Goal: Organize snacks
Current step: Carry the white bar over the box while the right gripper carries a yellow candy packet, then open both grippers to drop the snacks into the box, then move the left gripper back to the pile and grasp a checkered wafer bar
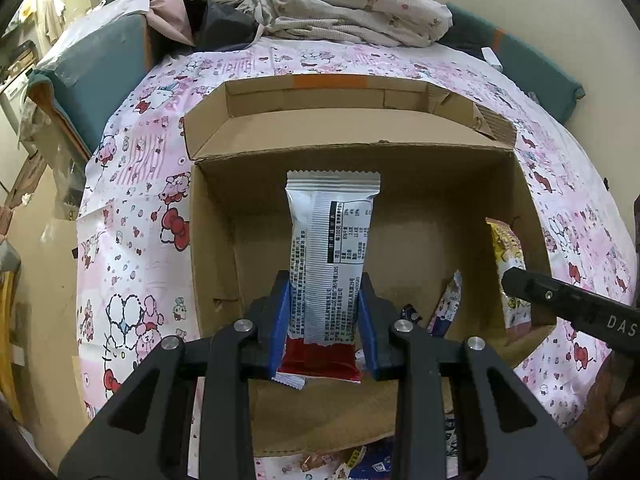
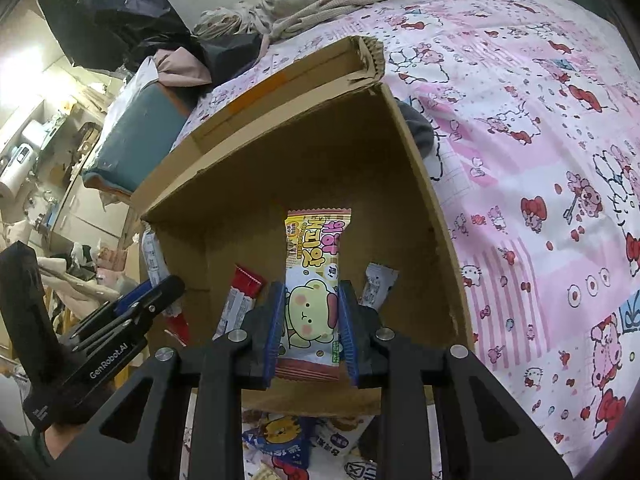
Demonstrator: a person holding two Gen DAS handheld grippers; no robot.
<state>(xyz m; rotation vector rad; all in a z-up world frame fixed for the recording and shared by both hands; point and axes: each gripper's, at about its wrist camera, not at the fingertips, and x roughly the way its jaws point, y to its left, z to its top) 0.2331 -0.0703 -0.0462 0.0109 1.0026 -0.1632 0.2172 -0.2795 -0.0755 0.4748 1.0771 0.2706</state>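
Cardboard box (image 1: 216, 240) below both tools, each clamping a snack packet.

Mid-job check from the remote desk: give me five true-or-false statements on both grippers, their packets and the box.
1. The left gripper grips a white and red snack packet. True.
2. The right gripper is empty. False: it grips a yellow bear-print snack packet.
3. Both held packets are over the open brown cardboard box. True.
4. The box is empty. False: small packets lie inside.
5. The box sits on a bare wooden table. False: on a pink cartoon-print bedsheet.
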